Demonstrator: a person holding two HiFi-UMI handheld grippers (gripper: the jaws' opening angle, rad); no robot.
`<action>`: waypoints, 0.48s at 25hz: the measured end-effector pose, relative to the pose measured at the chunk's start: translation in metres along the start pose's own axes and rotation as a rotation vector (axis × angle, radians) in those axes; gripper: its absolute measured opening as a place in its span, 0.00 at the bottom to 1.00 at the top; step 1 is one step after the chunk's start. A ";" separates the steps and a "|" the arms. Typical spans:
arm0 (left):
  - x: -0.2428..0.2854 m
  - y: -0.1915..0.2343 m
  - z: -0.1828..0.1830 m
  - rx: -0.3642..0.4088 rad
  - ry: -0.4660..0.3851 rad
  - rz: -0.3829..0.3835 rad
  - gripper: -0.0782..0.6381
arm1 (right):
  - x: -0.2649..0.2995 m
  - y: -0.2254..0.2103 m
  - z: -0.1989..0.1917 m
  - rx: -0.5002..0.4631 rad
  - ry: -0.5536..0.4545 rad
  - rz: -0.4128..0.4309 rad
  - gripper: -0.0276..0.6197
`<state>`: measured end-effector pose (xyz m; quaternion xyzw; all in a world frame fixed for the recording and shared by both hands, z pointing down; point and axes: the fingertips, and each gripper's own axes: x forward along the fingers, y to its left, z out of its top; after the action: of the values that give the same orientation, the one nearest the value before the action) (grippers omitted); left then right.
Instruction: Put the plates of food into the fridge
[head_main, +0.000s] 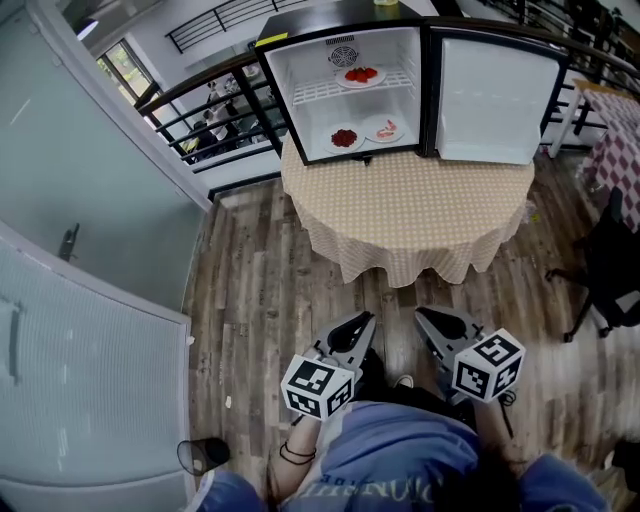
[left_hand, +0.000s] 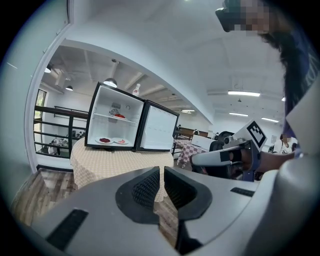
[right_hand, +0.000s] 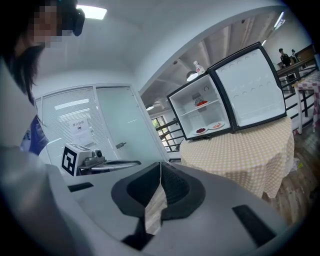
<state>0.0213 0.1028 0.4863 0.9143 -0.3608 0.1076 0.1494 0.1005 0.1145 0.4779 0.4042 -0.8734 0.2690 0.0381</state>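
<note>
A small black fridge (head_main: 345, 40) stands open on a round table with a checked cloth (head_main: 410, 215). Its door (head_main: 495, 95) is swung wide to the right. On the upper shelf sits a plate of red food (head_main: 360, 76). On the fridge floor are a plate of dark red food (head_main: 344, 138) and a plate of pink food (head_main: 384, 129). Both grippers are held low near my body, well short of the table. My left gripper (head_main: 366, 320) is shut and empty, with only a thin slit between its pads (left_hand: 150, 187). My right gripper (head_main: 424, 316) is shut and empty too.
A glass partition with a door (head_main: 70, 240) fills the left side. A black railing (head_main: 200, 110) runs behind the table. A black chair (head_main: 610, 270) and a chequered table (head_main: 620, 160) stand at the right. A bottle (right_hand: 199, 67) sits on top of the fridge. Wood floor lies between me and the table.
</note>
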 end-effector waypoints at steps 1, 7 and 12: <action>0.001 -0.002 0.001 -0.007 -0.003 -0.007 0.16 | -0.002 -0.001 0.000 -0.001 -0.002 -0.005 0.08; 0.009 -0.017 0.003 0.010 0.008 -0.051 0.16 | -0.016 -0.007 0.000 -0.028 -0.016 -0.040 0.07; 0.013 -0.024 0.003 0.025 0.021 -0.072 0.16 | -0.022 -0.011 0.003 -0.022 -0.032 -0.063 0.07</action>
<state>0.0477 0.1102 0.4827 0.9272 -0.3249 0.1163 0.1455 0.1241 0.1221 0.4741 0.4352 -0.8636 0.2517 0.0370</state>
